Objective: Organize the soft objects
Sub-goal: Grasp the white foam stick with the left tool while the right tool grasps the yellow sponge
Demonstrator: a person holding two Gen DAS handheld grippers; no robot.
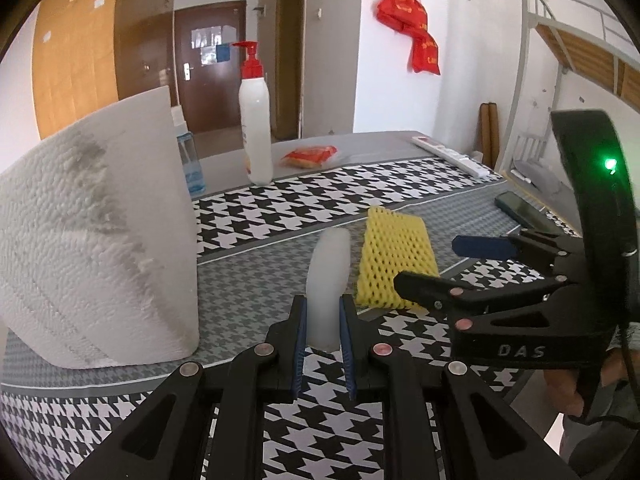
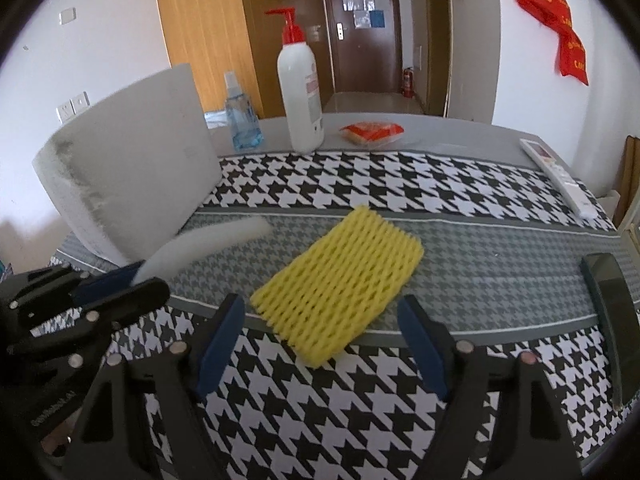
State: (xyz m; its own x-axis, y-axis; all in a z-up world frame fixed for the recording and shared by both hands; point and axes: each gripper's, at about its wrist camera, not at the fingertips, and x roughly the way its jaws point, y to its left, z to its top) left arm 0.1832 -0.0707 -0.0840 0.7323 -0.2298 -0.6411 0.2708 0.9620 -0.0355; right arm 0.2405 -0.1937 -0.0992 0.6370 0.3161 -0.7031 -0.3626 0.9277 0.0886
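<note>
One yellow foam mesh sleeve (image 2: pixel 340 284), one white foam strip (image 1: pixel 328 280), one white foam block (image 2: pixel 132 184), two plastic bottles, one red snack packet (image 2: pixel 370 132), one white remote (image 2: pixel 556 174), one dark phone (image 2: pixel 612 308)

A yellow foam net sleeve (image 2: pixel 340 284) lay on a black-and-white houndstooth cloth (image 2: pixel 320 412) with a grey band, beside a white foam strip (image 1: pixel 329 276), a red-capped white pump bottle (image 2: pixel 300 96) and blue-padded black tools.
</note>
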